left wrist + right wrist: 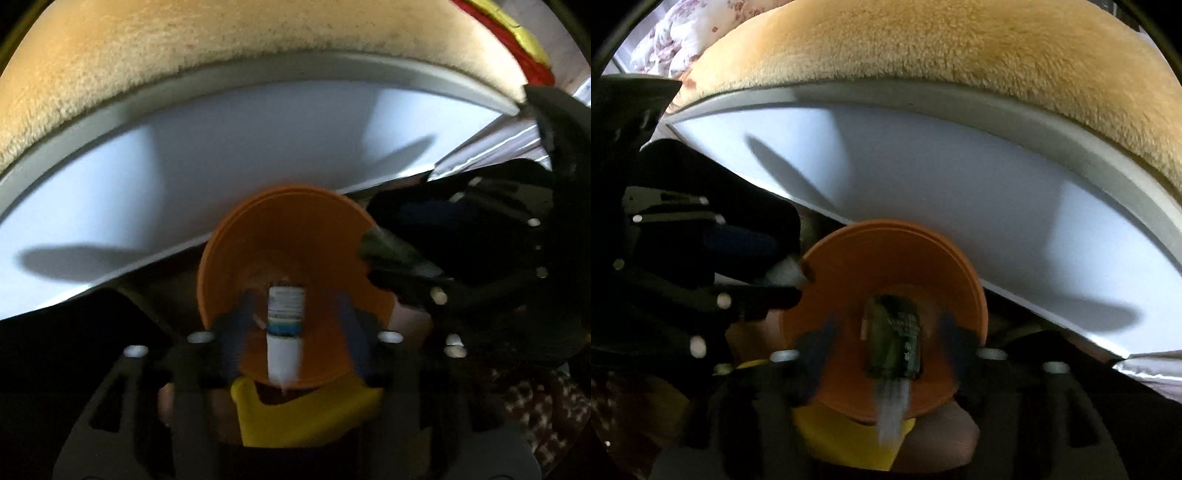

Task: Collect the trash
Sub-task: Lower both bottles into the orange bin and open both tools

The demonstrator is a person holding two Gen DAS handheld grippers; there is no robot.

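An orange bin (pixel 295 236) stands below the edge of a white table (pixel 221 155), its mouth facing me; it also shows in the right wrist view (pixel 897 266). My left gripper (pixel 291 332) has its fingers spread, and a small white bottle with a blue band (pixel 285 332), blurred, falls between them over the bin mouth. My right gripper (pixel 886 350) also has its fingers spread, and a dark green wrapper (pixel 894 339), blurred, drops between them. Each gripper shows in the other's view: the right one (pixel 406 273), the left one (pixel 768 280).
A tan plush blanket (pixel 184 48) lies behind the white table (pixel 960 177). A yellow dustpan-like piece (pixel 306 413) sits under the bin. A floral quilt (pixel 676 33) is at the far left. A red and yellow cloth (pixel 517 40) is at the top right.
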